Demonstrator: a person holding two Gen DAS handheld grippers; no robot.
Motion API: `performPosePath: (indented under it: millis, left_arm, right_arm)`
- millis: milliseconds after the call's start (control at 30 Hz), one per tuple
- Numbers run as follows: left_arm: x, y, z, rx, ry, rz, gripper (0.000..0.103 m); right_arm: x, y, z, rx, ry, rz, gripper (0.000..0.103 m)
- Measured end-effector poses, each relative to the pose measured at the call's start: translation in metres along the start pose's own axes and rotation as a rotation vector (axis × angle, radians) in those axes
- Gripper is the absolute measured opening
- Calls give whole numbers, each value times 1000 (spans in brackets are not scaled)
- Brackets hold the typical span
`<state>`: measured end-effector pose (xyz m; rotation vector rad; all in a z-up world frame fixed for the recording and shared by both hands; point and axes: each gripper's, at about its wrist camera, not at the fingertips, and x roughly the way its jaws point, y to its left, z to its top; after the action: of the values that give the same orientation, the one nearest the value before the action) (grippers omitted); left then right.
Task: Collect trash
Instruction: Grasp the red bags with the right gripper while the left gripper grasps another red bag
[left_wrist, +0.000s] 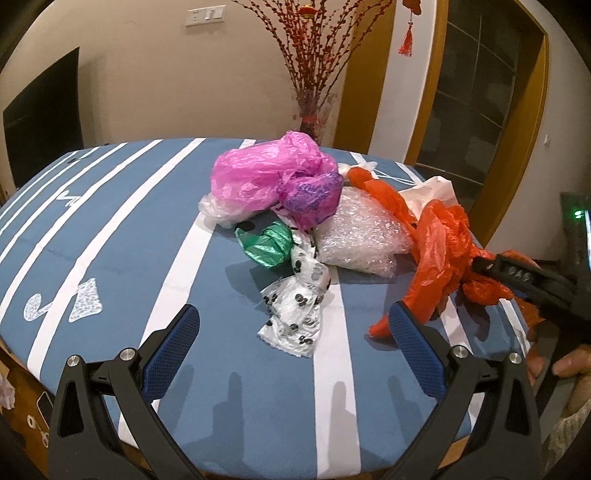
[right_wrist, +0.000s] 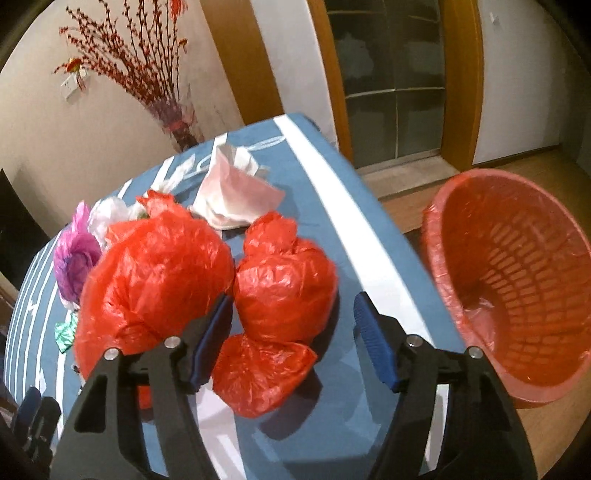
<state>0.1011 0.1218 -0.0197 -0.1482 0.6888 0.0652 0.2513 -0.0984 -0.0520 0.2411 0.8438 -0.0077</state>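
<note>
A heap of crumpled plastic bags lies on the blue-and-white striped tablecloth (left_wrist: 155, 229): a pink bag (left_wrist: 266, 173), a green bag (left_wrist: 264, 245), bubble wrap (left_wrist: 362, 232), a white spotted bag (left_wrist: 295, 299) and a red bag (left_wrist: 439, 240). My left gripper (left_wrist: 293, 314) is open and hovers near the spotted bag, apart from it. My right gripper (right_wrist: 291, 306) stands open around a lump of the red bag (right_wrist: 284, 280). Its left pad is against the plastic, and a gap shows at the right pad. A red-lined trash basket (right_wrist: 517, 295) sits on the floor, right of the table.
A glass vase with red branches (left_wrist: 314, 110) stands behind the table's far edge. A white and pink bag (right_wrist: 236, 192) lies behind the red ones. A hand (left_wrist: 569, 362) holds the right gripper at the table's right edge. Wooden door frames rise behind.
</note>
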Motion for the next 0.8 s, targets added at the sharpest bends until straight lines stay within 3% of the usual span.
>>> performPosePath:
  millis: [100, 200, 600, 800]
  left_arm:
    - [4, -5, 4, 1, 3, -19, 101]
    - [6, -9, 8, -10, 6, -51, 101]
    - [18, -74, 35, 99, -26, -129, 101]
    - [52, -111, 43, 198, 11, -82, 98]
  right_arm:
    - [8, 2, -2, -16, 27, 17, 48]
    - [8, 1, -4, -25, 26, 29, 41]
    - [-39, -41, -16, -4, -62, -41, 39]
    - [-56, -63, -26, 9, -77, -72, 39]
